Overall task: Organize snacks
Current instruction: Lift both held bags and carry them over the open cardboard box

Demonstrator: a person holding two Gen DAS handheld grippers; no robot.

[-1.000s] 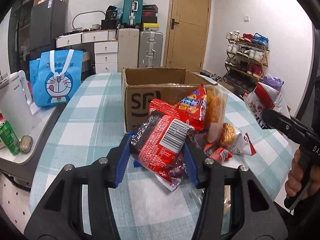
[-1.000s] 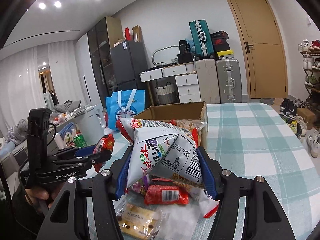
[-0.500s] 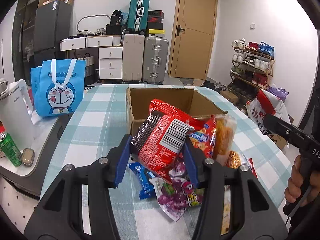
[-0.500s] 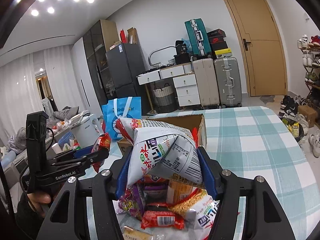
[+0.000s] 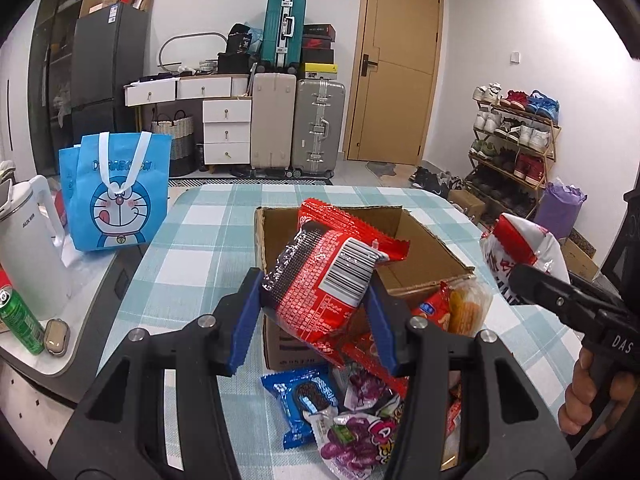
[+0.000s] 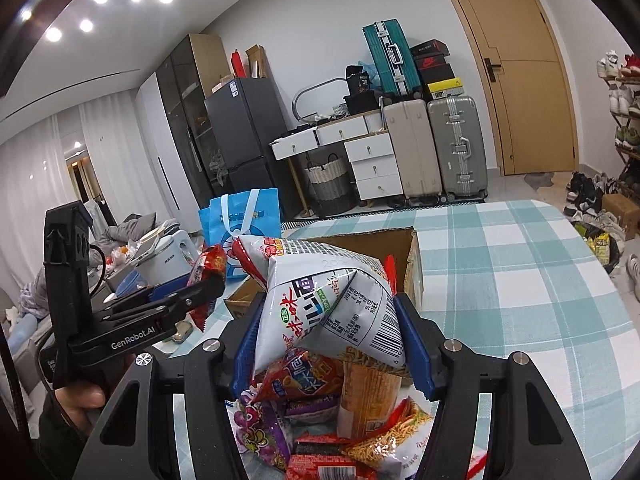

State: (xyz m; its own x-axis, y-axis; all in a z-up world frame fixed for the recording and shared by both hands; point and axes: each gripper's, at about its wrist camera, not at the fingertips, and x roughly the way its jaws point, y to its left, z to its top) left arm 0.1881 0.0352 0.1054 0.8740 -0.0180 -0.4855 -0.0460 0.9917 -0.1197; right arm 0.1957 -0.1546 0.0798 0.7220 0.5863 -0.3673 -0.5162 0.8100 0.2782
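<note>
Left gripper (image 5: 314,312) pinching red packet (image 5: 328,280) above near edge of cardboard box (image 5: 424,252). Right gripper (image 6: 326,344) pinching white packet (image 6: 328,300) above snack pile (image 6: 320,420).

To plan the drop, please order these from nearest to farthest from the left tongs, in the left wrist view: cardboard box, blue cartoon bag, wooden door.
1. cardboard box, just ahead of the left tongs
2. blue cartoon bag, off to the left beside the table
3. wooden door, at the far wall

left hand-held gripper (image 5: 312,312): clamped on a packet, tilted down | right hand-held gripper (image 6: 328,340): clamped on a packet, tilted down
</note>
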